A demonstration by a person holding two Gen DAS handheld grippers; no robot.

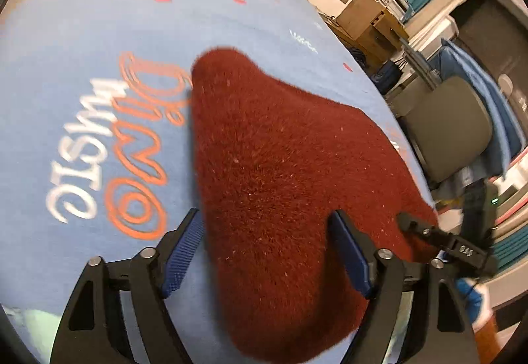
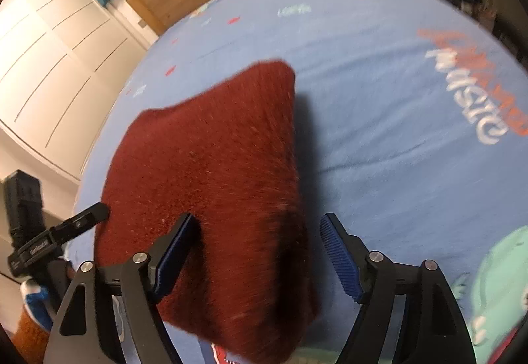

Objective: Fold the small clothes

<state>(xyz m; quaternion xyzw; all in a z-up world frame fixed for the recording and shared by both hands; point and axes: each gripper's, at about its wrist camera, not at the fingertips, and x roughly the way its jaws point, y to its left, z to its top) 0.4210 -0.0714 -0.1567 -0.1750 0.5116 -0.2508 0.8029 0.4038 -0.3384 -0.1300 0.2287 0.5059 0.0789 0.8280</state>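
You had the dark red fuzzy garment [image 1: 280,185] lying on the blue printed bedsheet [image 1: 99,33], spread out beside the orange and white lettering [image 1: 109,146] printed on the sheet. In the left wrist view, your left gripper [image 1: 267,251] hovered over the near part of the garment with its jaws spread wide, one blue pad at the garment's edge nearest the lettering and the other over the red pile; nothing was clamped between them. Your right gripper [image 2: 257,251] likewise stood with jaws wide apart, one pad over the garment [image 2: 211,172] and the other over bare sheet [image 2: 379,106] on the side toward the lettering [image 2: 472,90]. Whether the pads touched the fabric could not be told. The left gripper's black body [image 2: 49,238] showed at the garment's far side from the lettering.
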